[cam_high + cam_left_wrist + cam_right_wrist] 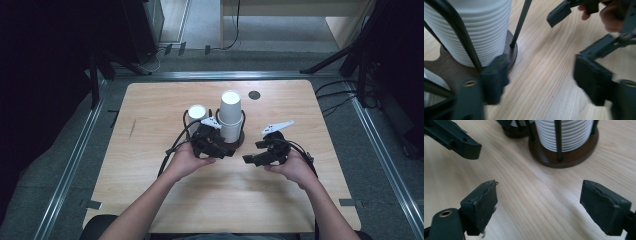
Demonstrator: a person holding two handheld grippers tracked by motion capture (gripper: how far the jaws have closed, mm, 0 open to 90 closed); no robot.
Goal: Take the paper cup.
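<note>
Gaping wide, the jaws of the left gripper point(539, 82) are being held with nothing between them except bare wood. Its left pad point(494, 78) is being kept just beside the dark round base point(512, 53) of a cup holder, and whether the two are touching cannot be told. A tall stack of white ribbed cups point(477, 30) is being carried on that base, enclosed by thin black upright rods point(520, 23).

The right gripper point(537, 206) is likewise being held with its jaws spread, nothing between the pads, above the pale wooden table point(531, 192). It is being pointed toward the same holder, whose base point(574, 152) is lying near but clearly apart from it. Part of the other gripper is being seen at the upper left of the right gripper view.

In the high view, the left gripper point(212, 142) is being held against the near side of the tall cup stack point(230, 115), with a shorter stack of cups point(197, 114) standing just beside it on the left. The right gripper point(262, 150) is being held to the right of the holder. A small dark disc point(254, 94) is lying on the far part of the table point(150, 105), well apart from both hands.
</note>
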